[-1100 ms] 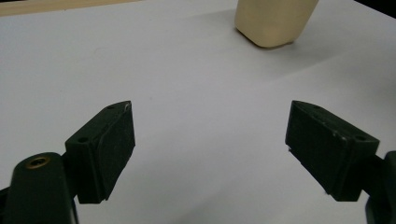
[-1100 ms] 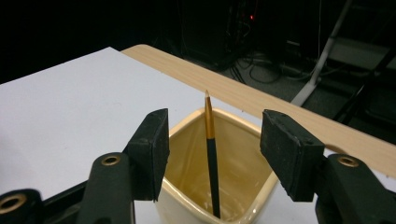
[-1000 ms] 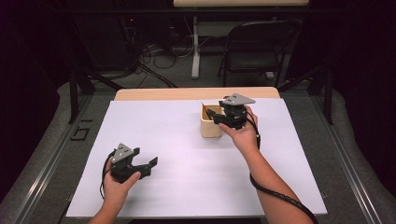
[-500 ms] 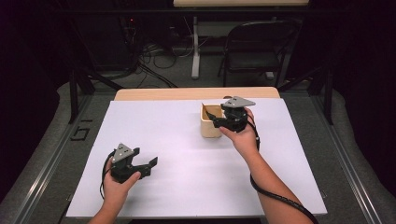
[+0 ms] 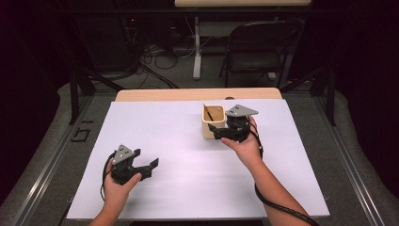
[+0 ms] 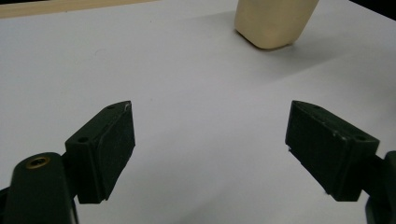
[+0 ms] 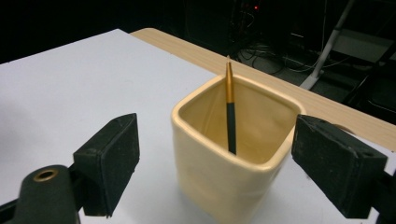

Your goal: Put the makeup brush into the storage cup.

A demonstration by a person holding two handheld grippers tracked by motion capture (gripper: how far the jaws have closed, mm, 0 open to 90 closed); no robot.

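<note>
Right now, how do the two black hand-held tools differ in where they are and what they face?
The right tool is at the cream cup, its jaws either side of the cup without pressing; the left tool sits nearer the table's front edge, over bare white surface. The right tool faces the cup with a black-and-gold pen inside; the left tool has nothing between its jaws. Both are open.

— Any writing, label or number you can make out?

— None that can be read. The cream cup [image 7: 233, 158] is plain on every side that shows, and the black and gold pen [image 7: 229, 109] standing in it bears no print I can see.

— And the white desk [image 5: 179, 141]?

— Bare of marks. The grey plates on the grippers carry no lettering either.
</note>
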